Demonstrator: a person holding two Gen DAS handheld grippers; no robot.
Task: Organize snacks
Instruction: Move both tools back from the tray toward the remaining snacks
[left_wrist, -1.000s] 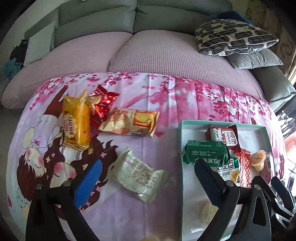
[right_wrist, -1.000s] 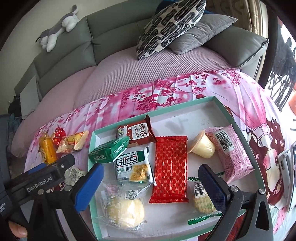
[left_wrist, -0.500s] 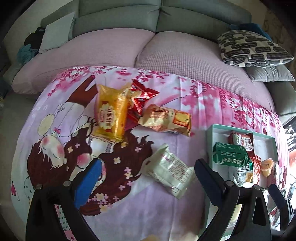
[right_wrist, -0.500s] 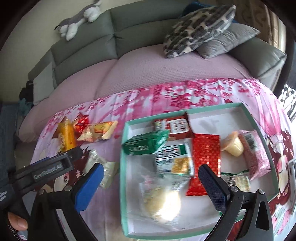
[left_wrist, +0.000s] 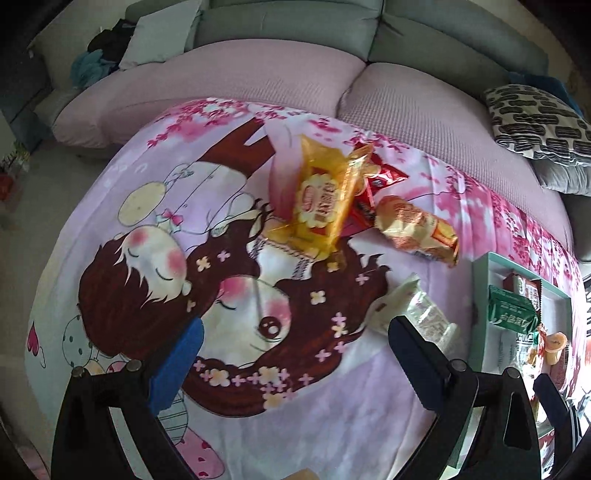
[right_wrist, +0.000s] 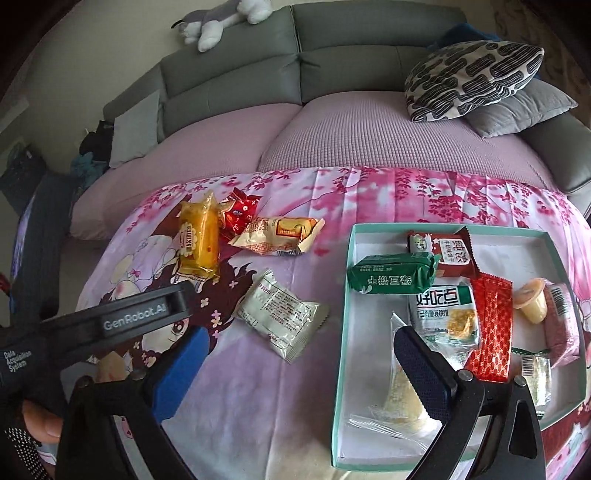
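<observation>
Loose on the pink cartoon cloth lie a yellow packet (left_wrist: 322, 199) (right_wrist: 197, 236), a small red packet (left_wrist: 380, 181) (right_wrist: 240, 212), a beige bread packet (left_wrist: 415, 229) (right_wrist: 280, 234) and a white packet (left_wrist: 421, 317) (right_wrist: 282, 315). The teal-rimmed tray (right_wrist: 341, 332) (left_wrist: 480, 317) at the right holds several snacks, among them a green packet (right_wrist: 391, 277) and a red foil bar (right_wrist: 493, 328). My left gripper (left_wrist: 293, 363) hangs open and empty over the cloth, the white packet by its right finger. My right gripper (right_wrist: 301, 363) is open and empty over the tray's left edge.
A grey sofa with a pinkish seat cover (right_wrist: 332, 129) runs behind the table. A patterned cushion (right_wrist: 472, 77) and a plush toy (right_wrist: 218, 22) lie on it. The left gripper's body (right_wrist: 122, 321) and a gloved hand (right_wrist: 33, 424) fill the right view's lower left.
Both views have swung left: the tray slid to the right edge of the left wrist view, and the loose packets came into the right wrist view. Both grippers stayed open.
</observation>
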